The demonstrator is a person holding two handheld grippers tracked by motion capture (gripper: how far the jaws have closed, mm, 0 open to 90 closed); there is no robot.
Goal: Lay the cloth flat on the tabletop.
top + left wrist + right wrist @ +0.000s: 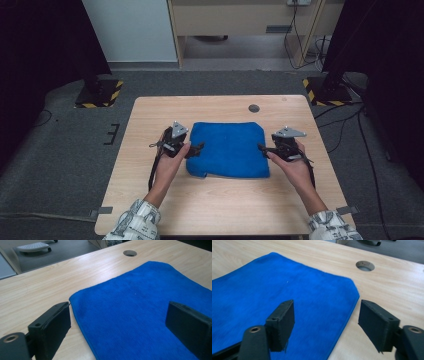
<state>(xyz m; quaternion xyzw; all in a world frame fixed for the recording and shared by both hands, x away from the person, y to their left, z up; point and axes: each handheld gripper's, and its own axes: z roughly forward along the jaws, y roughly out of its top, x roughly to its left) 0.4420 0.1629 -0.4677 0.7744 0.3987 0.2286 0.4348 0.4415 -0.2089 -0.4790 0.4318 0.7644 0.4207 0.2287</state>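
Observation:
A folded blue cloth (229,147) lies flat in the middle of the wooden table (215,200). My left gripper (199,148) is at the cloth's left edge with its jaws open wide. In the left gripper view the left gripper (118,312) has one jaw over bare wood and the other over the blue cloth (140,297), with nothing pinched. My right gripper (261,147) is at the cloth's right edge, also open. In the right gripper view the right gripper (327,307) straddles the edge of the blue cloth (287,290) without pressing on it.
A round cable hole (254,108) sits in the tabletop behind the cloth. Two stand bases with yellow-black stripes (99,94) (327,92) stand on the floor beyond the far corners. Cables (350,125) trail on the carpet at the right.

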